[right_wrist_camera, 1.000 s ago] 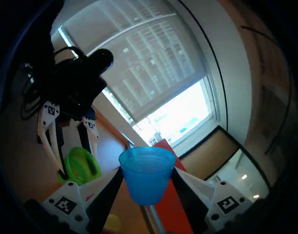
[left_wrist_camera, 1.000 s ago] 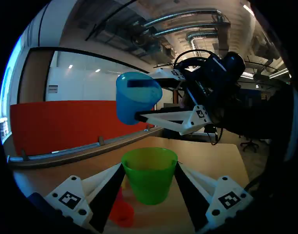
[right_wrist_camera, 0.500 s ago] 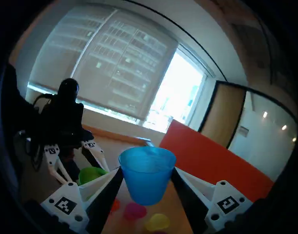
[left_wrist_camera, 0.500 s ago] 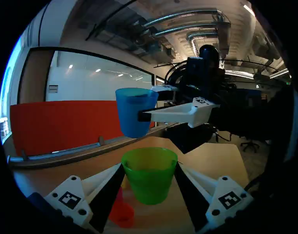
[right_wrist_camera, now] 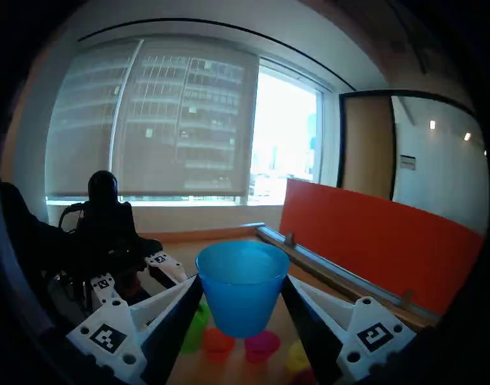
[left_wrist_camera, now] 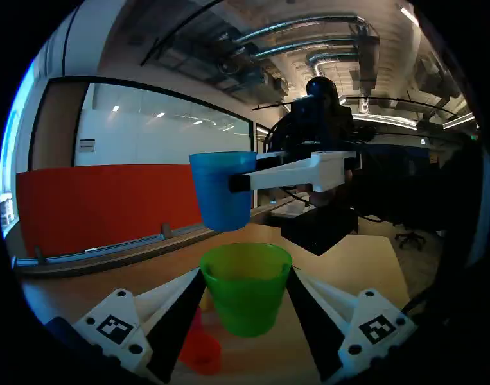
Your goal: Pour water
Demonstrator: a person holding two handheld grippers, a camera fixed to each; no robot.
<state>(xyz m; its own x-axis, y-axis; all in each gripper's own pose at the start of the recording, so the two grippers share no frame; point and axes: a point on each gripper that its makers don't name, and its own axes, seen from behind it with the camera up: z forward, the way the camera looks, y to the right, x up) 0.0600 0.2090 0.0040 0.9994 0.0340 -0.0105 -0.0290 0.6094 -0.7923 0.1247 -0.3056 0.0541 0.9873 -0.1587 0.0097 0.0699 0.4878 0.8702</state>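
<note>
— Behind your counter (left_wrist_camera: 347, 256) runs a red partition (left_wrist_camera: 110, 199), with bare pipes (left_wrist_camera: 309, 45) overhead. What do your left tongs (left_wrist_camera: 245, 274) have?

— In the left gripper view, your left tongs grip the green cup (left_wrist_camera: 246, 301) low in the middle. It is upright, with one finger pressed on each side. At its lower left, a red cup (left_wrist_camera: 203, 351) stands on the counter.

— And the blue cup (left_wrist_camera: 219, 192)?

— You hold it in the air above the green cup, slightly left of it. It is upright and clear of the green rim. Your right tongs (left_wrist_camera: 237, 181) reach in from the right. The near finger lies across the cup's side, and the far finger is hidden behind it.

— What about the right gripper view?

— Blinds (right_wrist_camera: 180, 122) cover the left part of the window (right_wrist_camera: 286, 147). Your left tongs sit low on the left. In the middle, your right tongs pinch the blue cup from both sides. You cannot tell from here whether it holds water. Below it on the counter stand the red cup, a pink cup (right_wrist_camera: 262, 342) and a yellow cup (right_wrist_camera: 297, 356). The red partition runs along the right.
</note>
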